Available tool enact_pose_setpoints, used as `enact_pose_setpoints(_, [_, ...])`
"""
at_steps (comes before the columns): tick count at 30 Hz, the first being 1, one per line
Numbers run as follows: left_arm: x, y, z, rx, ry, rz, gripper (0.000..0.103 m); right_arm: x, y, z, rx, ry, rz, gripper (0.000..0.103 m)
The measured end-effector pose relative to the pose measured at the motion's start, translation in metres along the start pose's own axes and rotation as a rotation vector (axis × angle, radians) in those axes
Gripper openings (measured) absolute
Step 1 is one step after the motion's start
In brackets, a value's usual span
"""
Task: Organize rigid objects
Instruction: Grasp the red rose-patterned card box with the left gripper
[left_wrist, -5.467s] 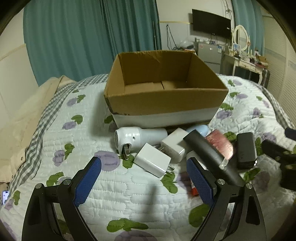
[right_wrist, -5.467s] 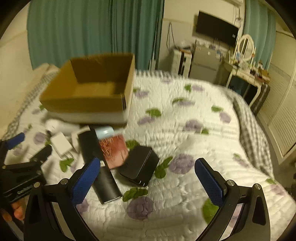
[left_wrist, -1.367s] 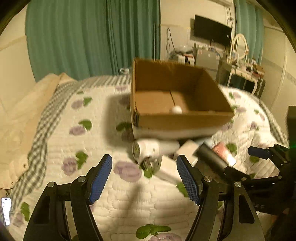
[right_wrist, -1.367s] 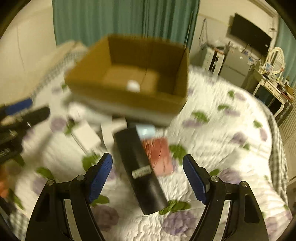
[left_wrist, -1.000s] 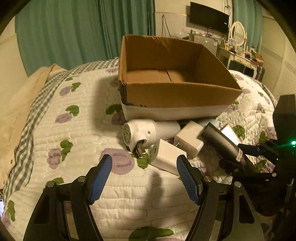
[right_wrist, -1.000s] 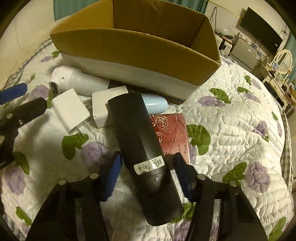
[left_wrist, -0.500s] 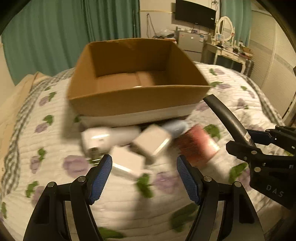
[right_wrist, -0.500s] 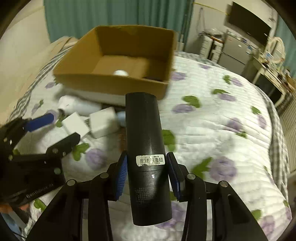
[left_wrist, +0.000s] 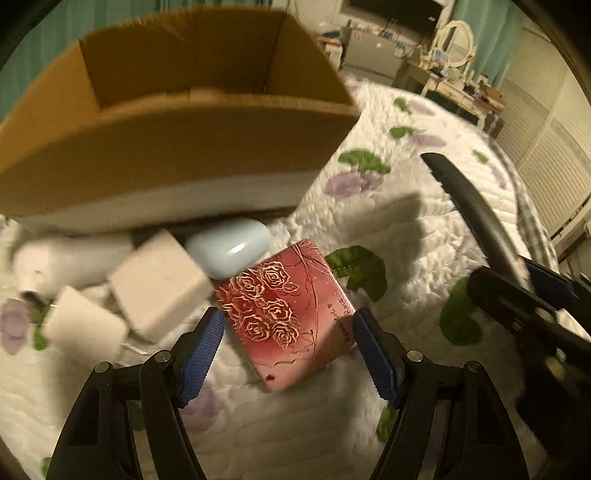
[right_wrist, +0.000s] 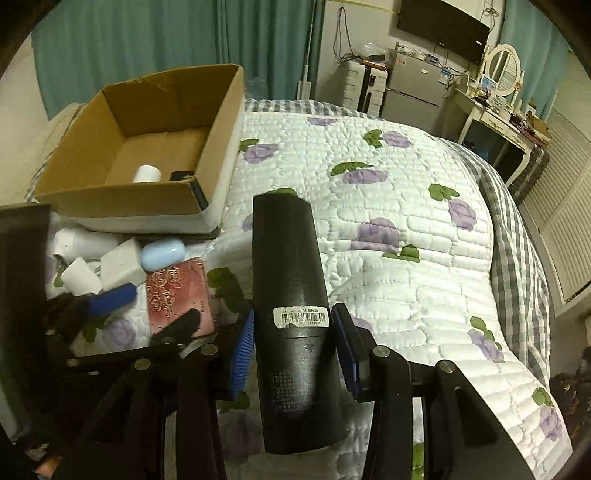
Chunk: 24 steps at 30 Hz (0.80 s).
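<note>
Right gripper (right_wrist: 291, 354): jaws clamped on a black tube (right_wrist: 291, 295), held up off the bed (right_wrist: 388, 229), tilted, barcode label facing the camera. In the left wrist view the tube (left_wrist: 476, 218) rises to the right of the box, clear of the quilt.

Left gripper (left_wrist: 288, 354): jaws apart, one on either side of the near end of a red case (left_wrist: 288, 317) with a rose pattern. Contact between pads and case cannot be told (frame is blurred). The case lies flat on the bed just in front of the box (left_wrist: 177, 122).

Box: open cardboard, on the bed. Inside it, seen from the right wrist, a small white cylinder (right_wrist: 147, 173) and a dark item (right_wrist: 181, 175) against the near wall.

Against the box's front: a pale blue pod (left_wrist: 229, 247) touching the far corner of the case; left of that a white charger (left_wrist: 159, 280), a second white charger (left_wrist: 85, 328) nearer the camera, and a white cylinder-shaped device (left_wrist: 74, 258) lying on its side.
</note>
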<state>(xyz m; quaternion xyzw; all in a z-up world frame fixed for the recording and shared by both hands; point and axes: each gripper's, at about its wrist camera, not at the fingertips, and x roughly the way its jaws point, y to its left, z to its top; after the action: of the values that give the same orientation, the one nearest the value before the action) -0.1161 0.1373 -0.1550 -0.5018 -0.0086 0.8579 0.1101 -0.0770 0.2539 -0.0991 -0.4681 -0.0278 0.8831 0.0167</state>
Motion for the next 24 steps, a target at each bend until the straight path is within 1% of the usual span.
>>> enact_pose_setpoints(2, [0.007,0.002,0.003,-0.046,-0.009,0.004,0.082,0.003,-0.002,0.0,0.009,0.004,0.006,0.039])
enact_pose_setpoints(3, [0.012,0.003,0.005,-0.059,0.0,0.001,0.084,0.004,-0.003,0.0,0.013,0.005,0.006,0.039])
enact_pose_setpoints(5, [0.026,0.002,0.008,-0.066,0.036,0.028,0.086,0.006,-0.003,0.0,0.016,0.008,0.006,0.039])
enact_pose_setpoints(8, [0.027,-0.005,0.007,-0.035,0.033,0.076,0.086,0.008,-0.002,-0.001,0.014,0.013,0.007,0.039])
enact_pose_setpoints(10, [0.022,-0.005,0.005,-0.024,0.03,0.064,0.082,0.008,-0.003,-0.001,0.019,0.012,0.012,0.038])
enact_pose_setpoints(16, [-0.017,0.003,-0.008,0.008,-0.014,0.012,0.076,-0.005,-0.002,-0.001,0.017,-0.017,0.027,0.038])
enact_pose_setpoints(19, [-0.041,0.011,-0.012,0.009,-0.037,-0.016,0.074,-0.022,0.001,0.002,0.015,-0.051,0.044,0.038])
enact_pose_setpoints(22, [-0.071,0.018,-0.014,0.015,-0.087,-0.024,0.072,-0.039,0.006,0.009,0.005,-0.088,0.058,0.038])
enact_pose_setpoints(24, [-0.089,0.023,-0.009,0.02,-0.122,-0.028,0.072,-0.053,0.011,0.016,-0.002,-0.12,0.067,0.038])
